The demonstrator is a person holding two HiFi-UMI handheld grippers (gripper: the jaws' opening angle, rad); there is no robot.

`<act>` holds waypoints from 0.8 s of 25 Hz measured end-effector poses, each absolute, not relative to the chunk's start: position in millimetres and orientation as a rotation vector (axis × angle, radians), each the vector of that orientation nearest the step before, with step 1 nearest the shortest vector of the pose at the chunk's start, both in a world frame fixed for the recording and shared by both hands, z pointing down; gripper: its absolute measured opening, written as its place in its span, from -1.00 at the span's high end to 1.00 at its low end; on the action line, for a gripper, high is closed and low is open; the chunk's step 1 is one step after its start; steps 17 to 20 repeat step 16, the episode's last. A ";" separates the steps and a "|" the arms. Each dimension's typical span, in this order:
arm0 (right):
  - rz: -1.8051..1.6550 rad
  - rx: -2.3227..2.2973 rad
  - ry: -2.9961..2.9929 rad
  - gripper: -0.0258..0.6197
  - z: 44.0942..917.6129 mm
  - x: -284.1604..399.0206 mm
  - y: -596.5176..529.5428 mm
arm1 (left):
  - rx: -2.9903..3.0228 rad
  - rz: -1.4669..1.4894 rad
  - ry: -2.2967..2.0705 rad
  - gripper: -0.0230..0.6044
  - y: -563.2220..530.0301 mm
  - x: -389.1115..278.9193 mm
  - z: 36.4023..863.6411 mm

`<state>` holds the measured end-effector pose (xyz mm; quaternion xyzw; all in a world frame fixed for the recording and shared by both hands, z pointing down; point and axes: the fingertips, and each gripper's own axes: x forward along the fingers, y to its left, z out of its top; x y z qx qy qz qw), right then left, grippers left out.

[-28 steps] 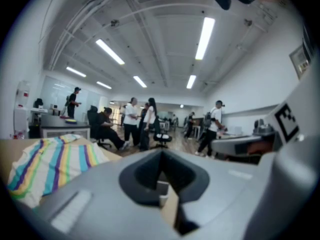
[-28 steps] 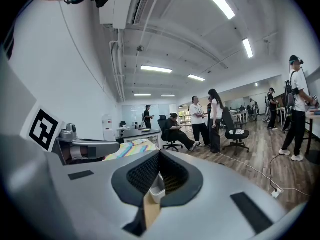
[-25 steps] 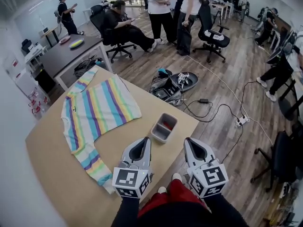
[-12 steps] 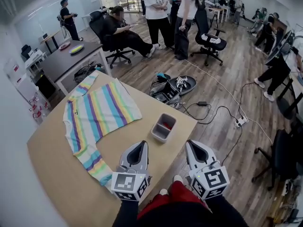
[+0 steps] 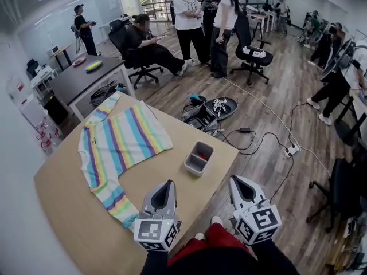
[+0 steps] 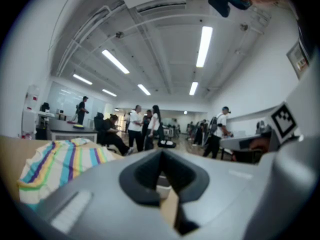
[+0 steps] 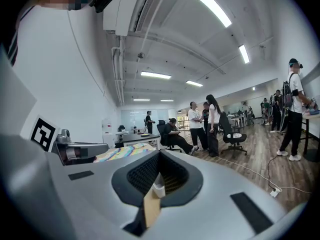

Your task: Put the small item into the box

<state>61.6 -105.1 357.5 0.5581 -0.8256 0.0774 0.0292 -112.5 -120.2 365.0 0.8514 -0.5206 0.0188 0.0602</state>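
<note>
Nearest us, the left gripper (image 5: 167, 184) hung over the table's near edge, jaws pressed together, nothing between them. The right gripper (image 5: 235, 180) was the same, closed and empty, but hanging out past the table edge over the floor. Both were grey moulded shells tapering to blunt tips, with ribbed dark pads inside.

The table (image 5: 69, 211) had a smooth, flat, tan wood-look top. It looked low-friction to us.

The box (image 5: 194, 167) was a small grey rectangular bin that looked like thin plastic, with rounded corners and an open top. It sat near the table's right edge, well apart from both grippers. A small red item (image 5: 202, 152) lay inside it at the far end. We judged that to be the task's item, already in, but it was too small to confirm.

Risks as we saw them:
- A light box on a slick top close to the edge could skid off if closed jaws bumped it.
- Going in for the red item with the jaws shut would just shove it or tip the bin.

The striped shirt (image 5: 117, 145) lay flat to the left, soft knit clear of the box. It could snag if a jaw dragged across it.

Farther out on the plank floor were open bags (image 5: 202, 114), a loose cable (image 5: 261, 133) and a power strip (image 5: 293, 149). A dropped box would land in that clutter. People and an office chair (image 5: 252, 53) were beyond.
</note>
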 end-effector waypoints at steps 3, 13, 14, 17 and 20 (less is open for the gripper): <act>0.238 1.724 -2.539 0.90 360.7 61.4 -103.4 | 2.562 0.054 -1.584 0.92 -117.1 -119.6 370.0; 0.210 1.708 -2.574 0.90 355.9 54.1 -95.4 | 2.542 0.032 -1.601 0.92 -108.9 -133.6 372.2; 0.211 1.709 -2.573 0.90 356.3 53.5 -94.8 | 2.542 0.033 -1.600 0.92 -108.1 -134.7 372.6; 0.213 1.710 -2.573 0.90 357.0 52.1 -93.3 | 2.541 0.035 -1.597 0.92 -106.4 -136.7 373.6; 0.213 1.710 -2.573 0.90 357.0 52.1 -93.3 | 2.541 0.035 -1.597 0.92 -106.4 -136.7 373.6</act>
